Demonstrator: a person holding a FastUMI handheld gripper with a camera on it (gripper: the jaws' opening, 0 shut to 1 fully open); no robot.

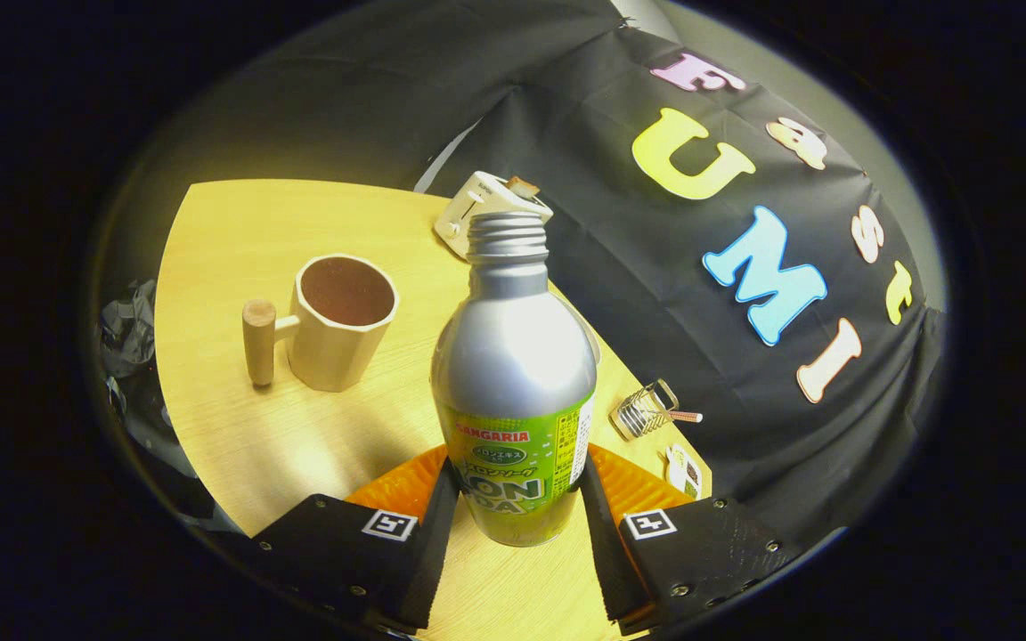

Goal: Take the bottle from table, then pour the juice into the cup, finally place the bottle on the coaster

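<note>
A silver metal bottle (513,356) with a green label and an open threaded neck stands upright between my fingers. My gripper (517,485) is shut on the bottle, one finger pressing each side of the label near its base. An orange ribbed coaster (397,488) lies on the wooden table just behind and under the bottle, showing on both sides of it. I cannot tell whether the bottle's base touches it. A beige faceted cup (344,325) with a wooden peg handle stands beyond the fingers to the left, its dark inside visible.
A white toaster (482,209) sits at the table's far edge behind the bottle. A small wire rack (642,411) and a small packet (684,472) lie right of the bottle by the black cloth wall. Crumpled dark material (126,334) lies past the table's left edge.
</note>
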